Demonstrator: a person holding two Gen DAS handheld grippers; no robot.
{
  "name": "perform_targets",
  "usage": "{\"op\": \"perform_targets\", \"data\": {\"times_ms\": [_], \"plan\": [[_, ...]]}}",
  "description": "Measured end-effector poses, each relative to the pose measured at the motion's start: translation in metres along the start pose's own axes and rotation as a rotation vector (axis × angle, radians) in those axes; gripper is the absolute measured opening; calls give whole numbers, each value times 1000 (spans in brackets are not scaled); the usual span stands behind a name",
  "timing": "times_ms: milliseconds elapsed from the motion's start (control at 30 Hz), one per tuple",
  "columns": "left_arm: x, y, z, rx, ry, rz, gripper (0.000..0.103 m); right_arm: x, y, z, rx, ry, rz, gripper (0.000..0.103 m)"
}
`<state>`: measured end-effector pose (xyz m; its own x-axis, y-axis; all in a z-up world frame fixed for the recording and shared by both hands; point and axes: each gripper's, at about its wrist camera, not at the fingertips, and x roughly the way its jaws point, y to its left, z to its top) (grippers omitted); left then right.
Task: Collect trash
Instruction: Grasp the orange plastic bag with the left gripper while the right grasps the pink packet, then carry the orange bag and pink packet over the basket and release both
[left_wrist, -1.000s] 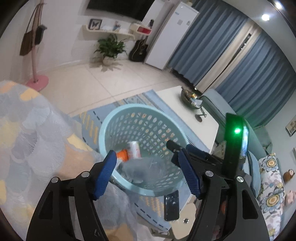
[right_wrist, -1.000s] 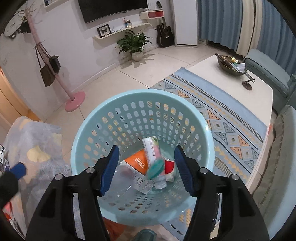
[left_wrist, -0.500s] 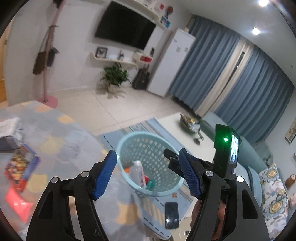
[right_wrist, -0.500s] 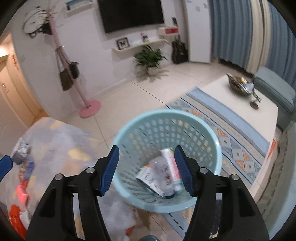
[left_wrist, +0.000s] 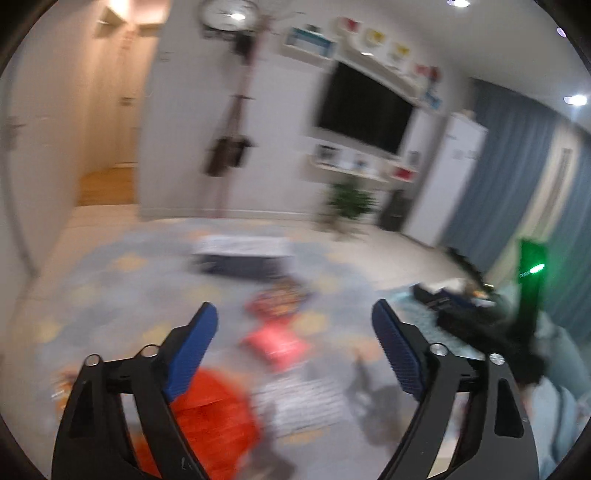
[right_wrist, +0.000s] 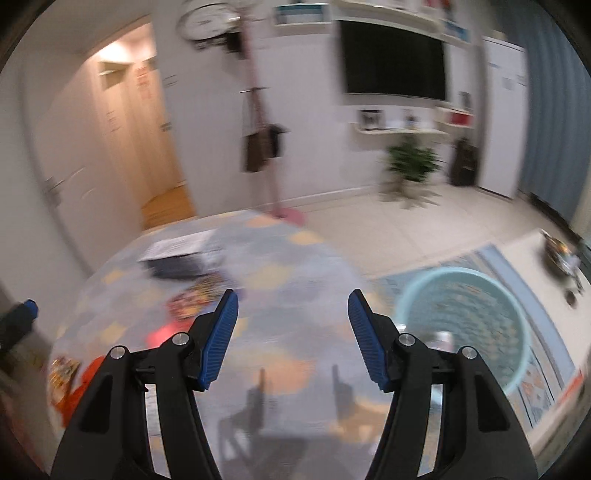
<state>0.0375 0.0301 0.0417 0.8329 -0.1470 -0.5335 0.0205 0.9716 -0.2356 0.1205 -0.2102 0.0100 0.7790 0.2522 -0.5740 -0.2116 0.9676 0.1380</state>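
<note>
Trash lies blurred on the patterned tablecloth (left_wrist: 110, 266) in the left wrist view: a red packet (left_wrist: 275, 341) and an orange bag (left_wrist: 210, 410) under the left gripper (left_wrist: 293, 326), spread and holding nothing; no print reads

Right wrist view: right gripper (right_wrist: 292, 312) spread, teal basket (right_wrist: 517, 317) upright at right beside the table
</note>
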Motion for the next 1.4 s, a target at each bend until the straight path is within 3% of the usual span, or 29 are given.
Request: {"op": "perform_targets", "data": {"times_ms": [100, 233, 267, 467, 600, 767, 800, 833, 900, 1033, 1400], "plan": [[-11, 34, -23, -20, 16, 93, 90, 13, 44, -6, -89, 32, 95, 58], [-2, 54, -45, -37, 100, 106, 90, 32, 78, -17, -162, 41, 264, 58], [1, 58, -51, -44, 117, 103, 90, 34, 86, -22, -182, 38, 272, 58], [22, 62, -76, -23, 215, 76, 90, 75, 105, -42, -196, 150, 239, 58], [33, 61, -93, 19, 258, 103, 84, 93, 106, -52, -213, 218, 219, 58], [36, 64, -97, 0, 263, 68, 75, 103, 116, -56, -264, 255, 201, 58], [36, 64, -97, -3, 264, 58, 72, 104, 118, -57, -272, 258, 196, 54], [36, 64, -97, -6, 265, 53, 69, 104, 119, -58, -280, 259, 195, 46], [37, 64, -97, -10, 262, 37, 62, 105, 120, -58, -288, 263, 202, 40], [33, 62, -94, -20, 244, 21, 49, 97, 120, -58, -294, 232, 213, 36], [18, 47, -68, -19, 165, -16, 44, 76, 98, -43, -195, 142, 261, 36]]}}
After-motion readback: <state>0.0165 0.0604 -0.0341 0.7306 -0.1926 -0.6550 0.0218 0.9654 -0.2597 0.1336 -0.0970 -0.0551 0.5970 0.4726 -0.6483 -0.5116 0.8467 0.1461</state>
